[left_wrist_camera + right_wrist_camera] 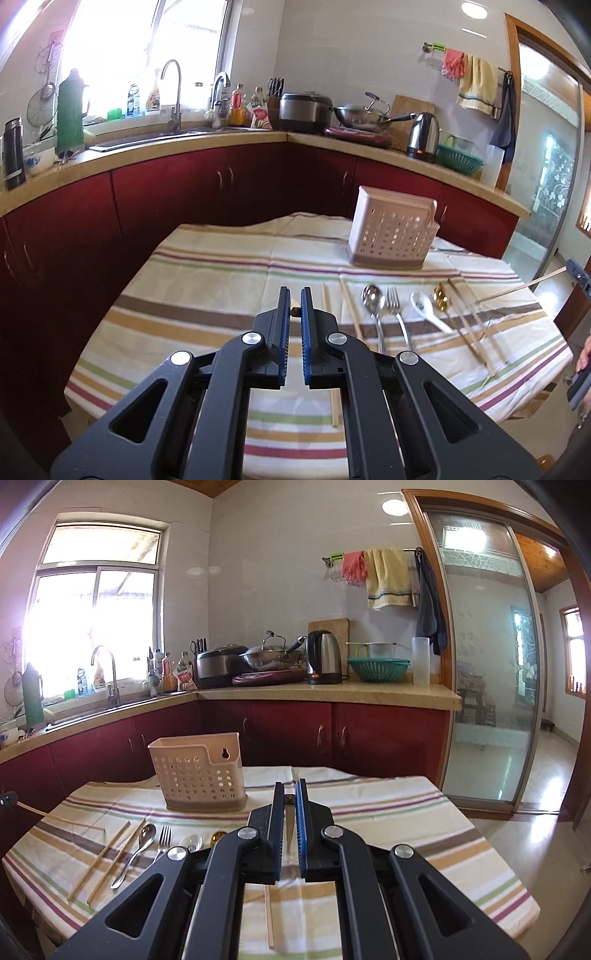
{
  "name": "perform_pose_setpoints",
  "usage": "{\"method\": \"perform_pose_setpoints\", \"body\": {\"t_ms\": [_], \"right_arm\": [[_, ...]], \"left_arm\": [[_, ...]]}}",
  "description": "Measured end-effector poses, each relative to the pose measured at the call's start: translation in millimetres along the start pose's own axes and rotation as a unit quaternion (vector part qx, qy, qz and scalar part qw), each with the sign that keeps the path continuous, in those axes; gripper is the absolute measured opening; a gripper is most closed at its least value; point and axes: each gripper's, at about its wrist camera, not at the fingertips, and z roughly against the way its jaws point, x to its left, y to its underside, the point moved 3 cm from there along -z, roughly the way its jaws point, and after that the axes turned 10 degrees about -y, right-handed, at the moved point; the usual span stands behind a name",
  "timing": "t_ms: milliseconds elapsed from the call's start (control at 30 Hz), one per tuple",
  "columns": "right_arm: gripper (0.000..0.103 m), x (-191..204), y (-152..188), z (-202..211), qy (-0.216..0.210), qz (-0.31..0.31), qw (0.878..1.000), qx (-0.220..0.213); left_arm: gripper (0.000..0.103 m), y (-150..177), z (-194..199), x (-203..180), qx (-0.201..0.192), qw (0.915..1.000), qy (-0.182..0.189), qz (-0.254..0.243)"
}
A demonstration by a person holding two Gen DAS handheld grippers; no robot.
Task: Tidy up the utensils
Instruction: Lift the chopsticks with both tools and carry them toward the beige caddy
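Left gripper: jaws drawn nearly together, pinching the first chopstick. Only its wooden stub showed between the blue pads in the left wrist view. From the right wrist view it stuck out sideways from that gripper at the left edge, held clear above the cloth.

Right gripper: jaws equally narrow, clamped on the second chopstick. It slanted in from the right edge of the left wrist view, its tip hanging over the far-right utensils.

The striped tablecloth covered the table. The perforated pinkish utensil holder stood upright at the far side. Nothing could be seen standing in it.

A row of utensils lay on the cloth in front of the holder. From left to right there were two wooden chopsticks, roughly parallel. Next came a steel spoon and a fork side by side. Beyond them were a white ceramic spoon and a gold spoon, then a pair of pale chopsticks lying at an angle.

A kitchen counter with red cabinets ran behind the table.
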Motion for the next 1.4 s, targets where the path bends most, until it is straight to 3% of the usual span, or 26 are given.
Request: {"method": "perform_pose_setpoints", "body": {"t_ms": [633,1400], "right_arm": [[0.007,-2,-40,-51,-0.013,0.004,1.000,-0.013],[0.007,0,-56,-62,-0.024,0.000,1.000,-0.002]], "left_arm": [[0.006,-75,-39,-24,-0.053,0.9983,0.007,-0.026],[0.006,-92,-52,-38,-0.041,0.9975,0.026,-0.051]]}}
